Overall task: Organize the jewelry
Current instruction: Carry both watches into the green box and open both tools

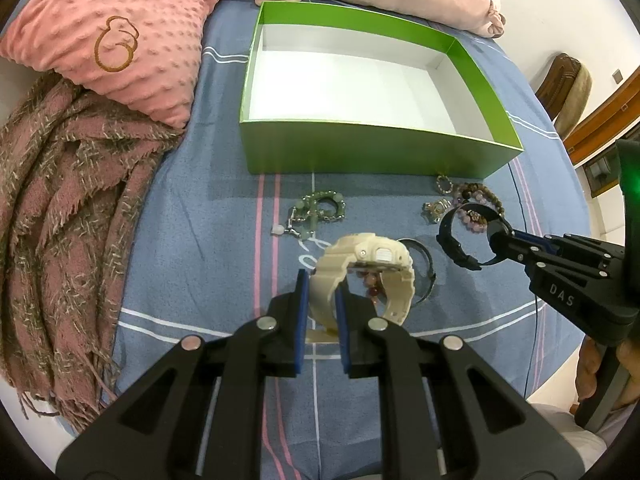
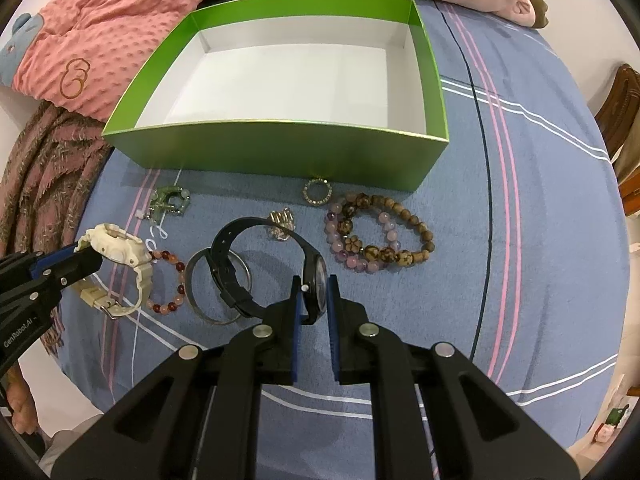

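From the left wrist camera, the left gripper [image 1: 323, 292] was clamped on the strap of a cream digital watch [image 1: 362, 270], holding it just above the blue striped bedsheet [image 1: 192, 240], apparently so it could be carried to the empty green box [image 1: 360, 152] lying open beyond it. A green bead-and-chain bracelet [image 1: 318, 212] lay between watch and box. A thin metal bangle [image 1: 424, 268] and red-orange beads lay partly hidden behind the watch. To the right, the right gripper [image 1: 498, 242] pinched a black wristwatch [image 1: 466, 236], its strap looping out ahead of the tips. A pink dotted pillow [image 1: 120, 40] and a fringed woven scarf [image 1: 60, 216] bordered the sheet on the left.

From the right wrist camera, the right gripper [image 2: 314, 300] was closed on the black wristwatch [image 2: 272, 264] at its case, gripped edge-on, the strap arching over the metal bangle [image 2: 216, 288]. The left gripper [image 2: 86, 258] held the cream digital watch [image 2: 118, 264] at the left, beside a red-orange bead bracelet [image 2: 172, 280]. Still loose on the sheet, near the box's front wall [image 2: 280, 152], lay a rhinestone ring [image 2: 318, 194], a small silver trinket [image 2: 282, 224], and a purple bead bracelet [image 2: 360, 248] touching a wooden bead bracelet [image 2: 404, 240], evidently awaiting their turn.
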